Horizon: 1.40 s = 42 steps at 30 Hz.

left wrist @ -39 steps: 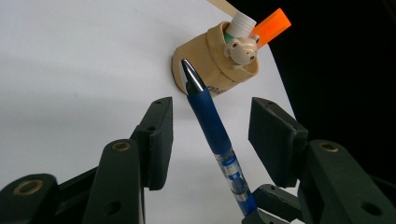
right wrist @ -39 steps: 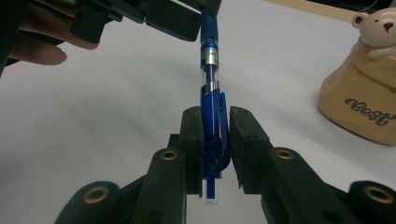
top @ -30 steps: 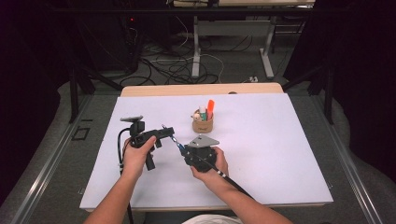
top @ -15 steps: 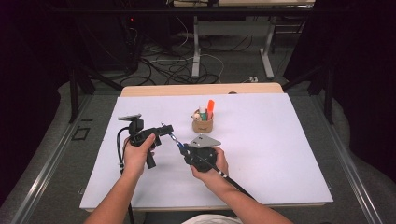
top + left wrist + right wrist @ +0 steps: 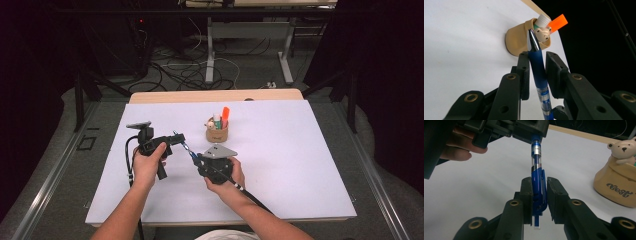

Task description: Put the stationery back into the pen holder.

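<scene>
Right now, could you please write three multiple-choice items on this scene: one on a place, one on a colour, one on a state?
1. Where does the beige holder stand?
A. on the white table top
B. on the floor
C. in a hand

2. What colour is the pen?
A. red
B. blue
C. green

3. How is the right gripper?
A. wide open
B. lying on the table
C. shut on the pen

Right letters:
1 A, the high view shows the holder on the table top.
2 B, the barrel is blue in both gripper views.
3 C, its pads press the pen's clip end.
</scene>
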### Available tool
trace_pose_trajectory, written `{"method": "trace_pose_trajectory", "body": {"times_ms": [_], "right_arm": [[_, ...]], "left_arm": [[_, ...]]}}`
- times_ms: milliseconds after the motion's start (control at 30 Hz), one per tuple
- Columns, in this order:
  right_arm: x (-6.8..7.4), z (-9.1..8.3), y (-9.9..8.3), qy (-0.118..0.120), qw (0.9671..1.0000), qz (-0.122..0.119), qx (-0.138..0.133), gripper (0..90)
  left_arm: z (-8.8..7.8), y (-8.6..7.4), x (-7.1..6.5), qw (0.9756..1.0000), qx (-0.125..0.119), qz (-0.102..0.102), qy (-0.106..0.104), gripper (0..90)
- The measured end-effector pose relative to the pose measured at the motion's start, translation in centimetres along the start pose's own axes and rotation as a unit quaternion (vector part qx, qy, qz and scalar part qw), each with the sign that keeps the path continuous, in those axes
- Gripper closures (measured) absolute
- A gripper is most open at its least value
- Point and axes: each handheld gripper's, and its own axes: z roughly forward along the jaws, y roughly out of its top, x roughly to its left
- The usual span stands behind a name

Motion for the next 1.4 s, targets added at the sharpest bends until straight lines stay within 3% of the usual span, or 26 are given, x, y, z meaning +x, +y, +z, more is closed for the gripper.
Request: {"method": "trace_pose_trajectory", "body": {"times_ms": [33, 167, 600, 800, 867, 967, 1033, 1167, 1200, 1333, 1400], "right_arm": [[0.0, 0.0, 0.0, 0.0, 1.0, 0.001, 0.003, 75.4], [0.0, -0.1, 0.0, 0.0, 1.0, 0.002, 0.005, 75.3], [-0.1, 0.3, -0.1, 0.005, 1.0, 0.005, 0.003, 75.2], [0.0, 0.5, -0.1, 0.007, 0.9998, 0.006, 0.015, 75.0], [0.0, 0.7, -0.2, 0.007, 0.9999, 0.004, 0.008, 74.8], [0.0, 0.6, -0.2, 0.008, 0.9998, 0.003, 0.018, 74.4], [0.0, 0.7, -0.2, 0.01, 0.9998, 0.0, 0.016, 71.4], [-0.1, 0.9, -0.4, 0.013, 0.9997, -0.002, 0.022, 64.9], [-0.3, 0.8, -0.4, 0.017, 0.9992, -0.004, 0.035, 62.2], [-0.5, 1.0, -0.6, 0.019, 0.9994, -0.004, 0.029, 57.8], [-0.8, 1.1, -0.7, 0.021, 0.999, -0.009, 0.038, 53.0]], "left_arm": [[0.1, -0.1, 0.0, 1.0, -0.008, -0.001, 0.001, 74.6], [0.0, 0.0, -0.1, 1.0, 0.0, 0.001, 0.002, 74.9], [0.1, 0.0, -0.2, 1.0, -0.008, 0.004, 0.001, 76.6], [0.1, 0.0, -0.2, 0.9998, -0.008, -0.011, -0.012, 78.8], [0.0, 0.0, -0.2, 0.9997, 0.0, -0.017, -0.017, 79.6], [0.1, 0.0, -0.3, 0.9997, -0.009, -0.018, -0.016, 79.7], [-0.1, 0.1, -0.4, 0.9997, -0.004, -0.016, -0.016, 79.7], [-0.4, 0.2, -0.6, 0.9997, -0.02, -0.007, -0.012, 79.8], [-0.3, 0.2, -0.6, 0.9996, -0.028, -0.004, -0.009, 79.8], [-0.7, 0.3, -0.5, 0.9998, -0.02, 0.009, -0.002, 79.7], [-0.6, 0.2, -0.6, 0.9995, -0.03, 0.006, 0.0, 79.7]]}}
